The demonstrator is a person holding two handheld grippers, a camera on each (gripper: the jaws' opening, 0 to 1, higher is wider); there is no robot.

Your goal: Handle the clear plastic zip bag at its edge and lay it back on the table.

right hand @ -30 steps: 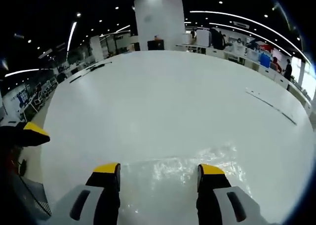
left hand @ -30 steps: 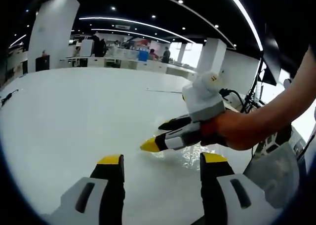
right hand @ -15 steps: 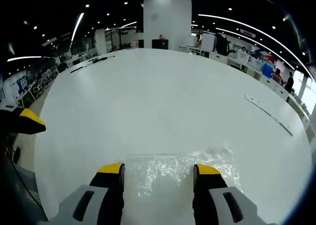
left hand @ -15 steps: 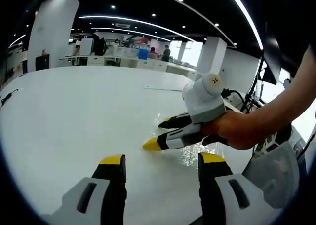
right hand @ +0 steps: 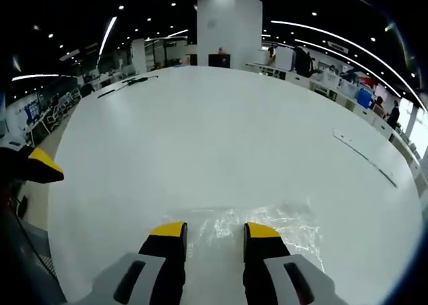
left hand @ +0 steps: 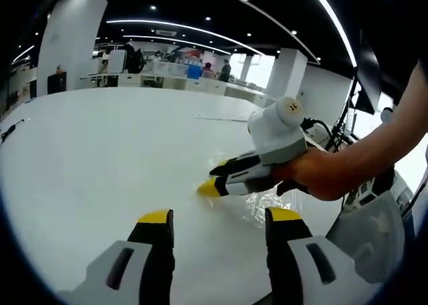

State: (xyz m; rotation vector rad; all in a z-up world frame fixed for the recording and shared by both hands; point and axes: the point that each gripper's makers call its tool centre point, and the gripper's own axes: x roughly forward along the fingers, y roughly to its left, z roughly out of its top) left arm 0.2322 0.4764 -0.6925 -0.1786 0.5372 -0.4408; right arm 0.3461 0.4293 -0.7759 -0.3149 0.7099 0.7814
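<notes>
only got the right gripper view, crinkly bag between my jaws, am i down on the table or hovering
observer: from the left gripper view, your right gripper is tilted down, its yellow lower tip low at the table surface by the zip bag.
operator: bag lifted at all
observer: no, it looks flat on the table, below that gripper's body.
operator: left gripper open?
observer: yes, the left gripper has its jaws wide apart, over bare table short of the bag.
</notes>
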